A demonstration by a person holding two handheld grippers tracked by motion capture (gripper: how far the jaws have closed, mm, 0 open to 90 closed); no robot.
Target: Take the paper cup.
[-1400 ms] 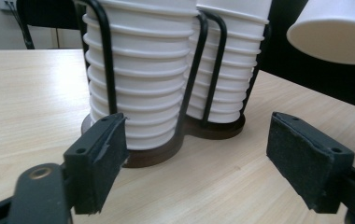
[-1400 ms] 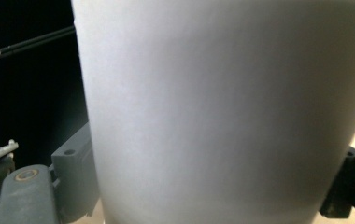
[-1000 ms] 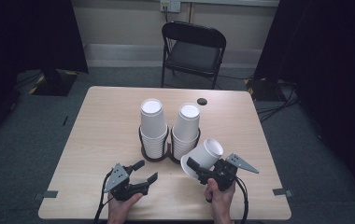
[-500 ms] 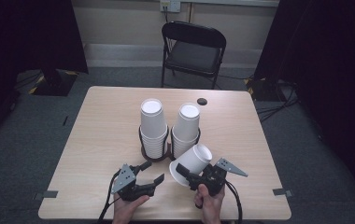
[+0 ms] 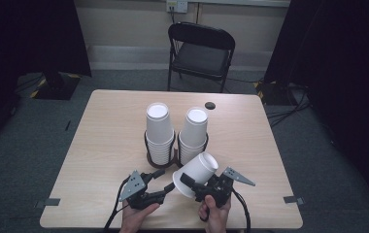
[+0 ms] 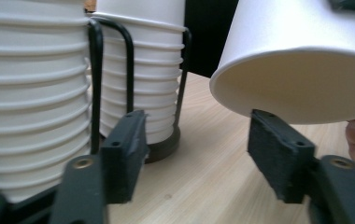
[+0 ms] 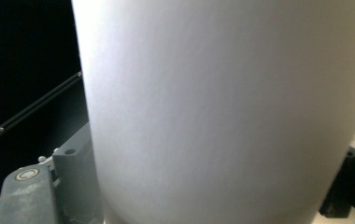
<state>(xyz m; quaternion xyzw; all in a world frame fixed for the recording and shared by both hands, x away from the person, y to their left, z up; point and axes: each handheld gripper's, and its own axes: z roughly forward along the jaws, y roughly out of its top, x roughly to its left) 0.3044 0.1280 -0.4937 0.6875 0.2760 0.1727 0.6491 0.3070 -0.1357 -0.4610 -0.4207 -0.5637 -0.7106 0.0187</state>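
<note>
Two stacks of white paper cups stand in black wire holders at mid-table. My right gripper is shut on a single white paper cup, tilted with its mouth facing down-left. In the right gripper view that cup sits between the jaws of the right gripper. My left gripper is just left of the cup's rim. Its jaws have just been closing but still stand apart. The cup's rim hangs just above the right pad, and nothing is pinched between them.
The wooden table carries a small dark round object near its far edge. A black folding chair stands behind the table. In the left gripper view the cup stacks stand close ahead on the left.
The right gripper has carried the cup leftward and slightly down, so its mouth is now by the left gripper. The left gripper's jaws have narrowed; that hand has stayed in place.
</note>
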